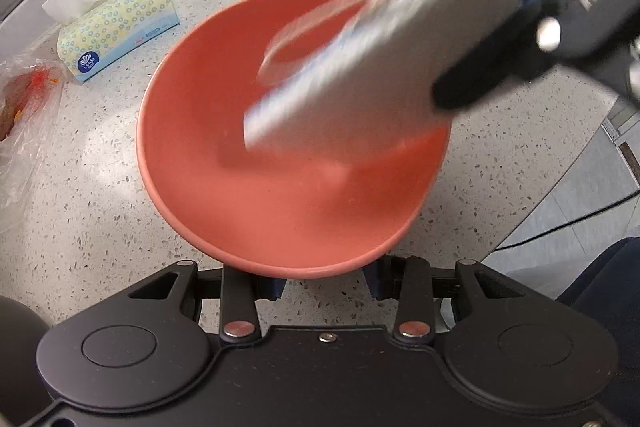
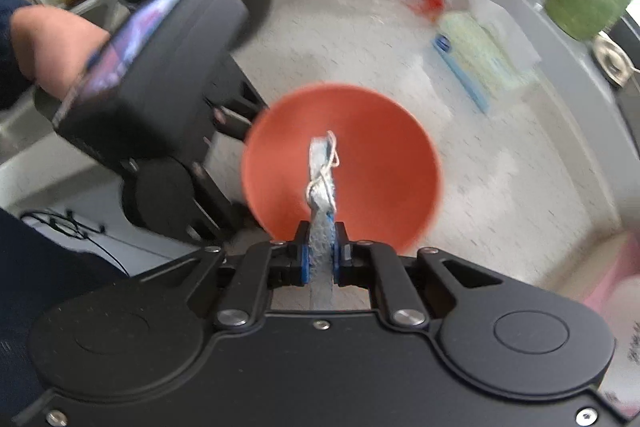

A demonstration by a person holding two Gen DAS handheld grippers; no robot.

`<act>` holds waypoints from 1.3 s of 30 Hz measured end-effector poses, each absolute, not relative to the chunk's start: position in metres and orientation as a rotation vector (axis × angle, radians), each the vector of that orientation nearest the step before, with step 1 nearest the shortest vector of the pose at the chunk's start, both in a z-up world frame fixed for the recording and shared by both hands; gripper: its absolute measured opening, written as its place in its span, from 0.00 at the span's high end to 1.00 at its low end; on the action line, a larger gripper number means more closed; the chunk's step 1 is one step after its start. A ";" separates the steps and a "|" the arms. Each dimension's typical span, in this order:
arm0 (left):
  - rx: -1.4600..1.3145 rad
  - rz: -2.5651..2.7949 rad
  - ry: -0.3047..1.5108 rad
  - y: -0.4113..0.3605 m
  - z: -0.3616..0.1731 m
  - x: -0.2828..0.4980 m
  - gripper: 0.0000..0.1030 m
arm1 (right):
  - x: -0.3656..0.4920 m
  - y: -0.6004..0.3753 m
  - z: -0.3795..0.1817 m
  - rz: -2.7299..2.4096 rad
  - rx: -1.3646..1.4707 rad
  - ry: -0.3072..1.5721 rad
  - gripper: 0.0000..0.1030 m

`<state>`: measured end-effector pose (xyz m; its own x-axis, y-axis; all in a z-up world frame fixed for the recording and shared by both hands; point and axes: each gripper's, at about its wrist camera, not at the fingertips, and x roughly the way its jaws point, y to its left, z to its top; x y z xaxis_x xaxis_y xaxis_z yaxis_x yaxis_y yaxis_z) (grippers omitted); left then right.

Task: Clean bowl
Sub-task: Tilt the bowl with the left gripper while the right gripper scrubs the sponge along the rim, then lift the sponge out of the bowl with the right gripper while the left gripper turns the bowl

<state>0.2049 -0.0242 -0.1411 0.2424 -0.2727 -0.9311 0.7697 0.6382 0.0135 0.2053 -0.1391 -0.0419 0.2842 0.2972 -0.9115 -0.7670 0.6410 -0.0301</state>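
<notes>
We hold the red bowl (image 1: 288,163) at its near rim with the left gripper (image 1: 326,291); its jaws sit either side of the rim, though the rim hides the tips, so the grip is our reading. The bowl stands tilted on the speckled table (image 1: 100,219), its opening turned up and toward us, the far rim higher. Left of it lie a tissue pack (image 1: 120,31) and a plastic bag (image 1: 24,115).

To the right, the right gripper (image 2: 320,263) has its jaws narrow, clamped on a silvery scouring pad (image 2: 322,183). The pad's long axis runs from the jaws down into the bowl, its blurred tip low on the inner wall. We judge the scrubbing underway: the inside shows no residue, and rinsing is left.
</notes>
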 end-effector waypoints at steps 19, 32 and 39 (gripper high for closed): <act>0.556 -0.776 1.120 -0.023 -0.146 0.204 0.68 | 0.230 -0.118 -0.048 0.740 -0.422 0.945 0.89; 0.525 -0.763 1.096 -0.019 -0.149 0.204 0.69 | 0.205 -0.134 -0.054 0.765 -0.437 1.067 0.89; 0.451 -0.776 1.041 -0.009 -0.135 0.188 0.64 | 0.203 -0.169 -0.032 0.670 -0.385 1.022 0.89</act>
